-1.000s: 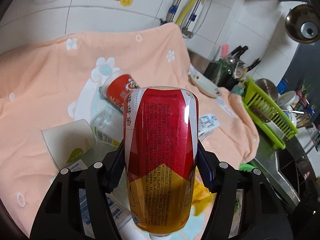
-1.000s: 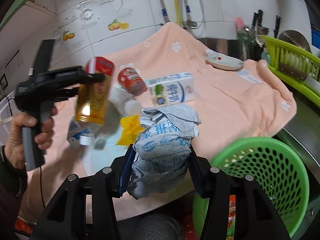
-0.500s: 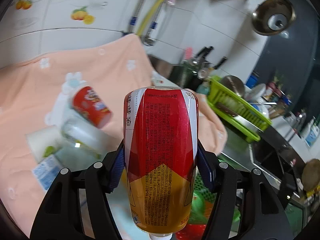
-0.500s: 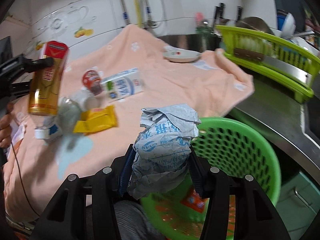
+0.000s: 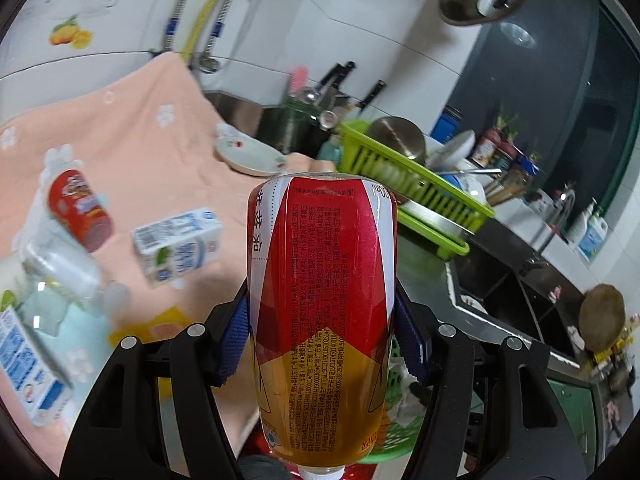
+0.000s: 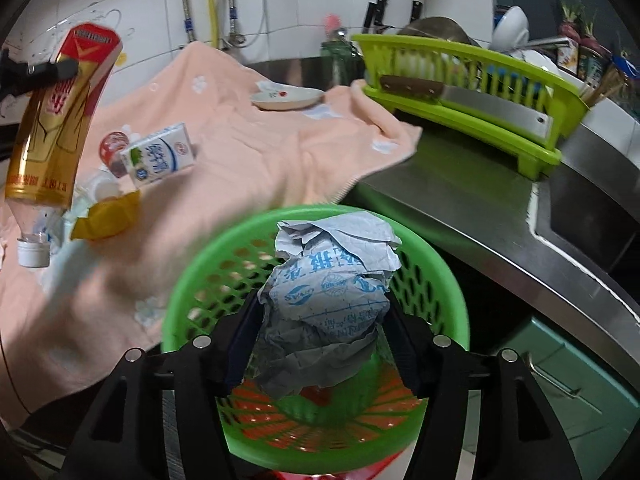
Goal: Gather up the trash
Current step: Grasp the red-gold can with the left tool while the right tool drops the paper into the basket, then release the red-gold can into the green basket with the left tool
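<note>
My left gripper is shut on a red and gold plastic bottle, held cap down in the air; it also shows in the right wrist view at the far left. My right gripper is shut on a crumpled blue and white paper wrapper, held over the mouth of a green mesh basket. The basket's rim peeks out behind the bottle in the left wrist view. On the peach cloth lie a milk carton, a red cup and a yellow wrapper.
A white dish sits at the cloth's far edge. A lime dish rack with a cleaver stands on the steel counter, beside a sink. A clear bottle and a second carton lie at the left.
My right gripper has swung right with the wrapper, from over the cloth to above the basket. My left gripper has turned right too, with the bottle, bringing the dish rack and sink into view.
</note>
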### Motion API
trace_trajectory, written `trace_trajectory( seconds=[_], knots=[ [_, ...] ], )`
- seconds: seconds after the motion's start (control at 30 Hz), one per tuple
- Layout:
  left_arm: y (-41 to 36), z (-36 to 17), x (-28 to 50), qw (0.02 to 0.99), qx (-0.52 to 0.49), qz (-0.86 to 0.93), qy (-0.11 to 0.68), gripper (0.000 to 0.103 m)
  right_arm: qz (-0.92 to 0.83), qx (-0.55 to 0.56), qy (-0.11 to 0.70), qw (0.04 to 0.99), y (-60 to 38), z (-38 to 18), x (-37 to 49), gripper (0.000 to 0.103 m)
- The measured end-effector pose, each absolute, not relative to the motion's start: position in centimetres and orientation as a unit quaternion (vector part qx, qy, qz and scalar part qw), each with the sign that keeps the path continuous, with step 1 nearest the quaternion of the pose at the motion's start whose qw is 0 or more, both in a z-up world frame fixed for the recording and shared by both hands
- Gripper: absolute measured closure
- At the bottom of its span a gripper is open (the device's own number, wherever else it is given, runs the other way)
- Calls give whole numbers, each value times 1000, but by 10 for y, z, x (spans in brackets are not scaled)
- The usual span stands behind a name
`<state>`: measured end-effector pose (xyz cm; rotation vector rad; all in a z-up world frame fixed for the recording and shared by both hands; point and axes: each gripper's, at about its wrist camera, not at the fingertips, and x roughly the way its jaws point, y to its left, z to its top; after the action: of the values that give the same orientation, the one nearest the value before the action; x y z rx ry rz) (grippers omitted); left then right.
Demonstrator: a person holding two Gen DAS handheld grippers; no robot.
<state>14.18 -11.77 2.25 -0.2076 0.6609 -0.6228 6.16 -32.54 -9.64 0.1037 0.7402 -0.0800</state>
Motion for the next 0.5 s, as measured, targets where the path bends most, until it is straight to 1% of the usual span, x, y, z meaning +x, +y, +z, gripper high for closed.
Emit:
trace_trajectory(
  seconds=[0.07, 0.13, 0.33, 0.5],
  knots=[
    [-131, 20, 142, 891, -96, -306, 322, 40, -43, 56, 365, 928, -333, -101, 60, 39],
    [-141, 17, 142, 889, -92, -312, 324, 40, -43, 63, 365, 928, -340, -105, 59, 29],
    [-171, 6, 143, 881, -79, -324, 335, 40, -44, 64, 356, 931, -348, -105, 52, 21],
    [-190, -7, 145, 871, -75, -333, 352, 40, -44, 57, 342, 937, -349, -100, 45, 19]
  ],
)
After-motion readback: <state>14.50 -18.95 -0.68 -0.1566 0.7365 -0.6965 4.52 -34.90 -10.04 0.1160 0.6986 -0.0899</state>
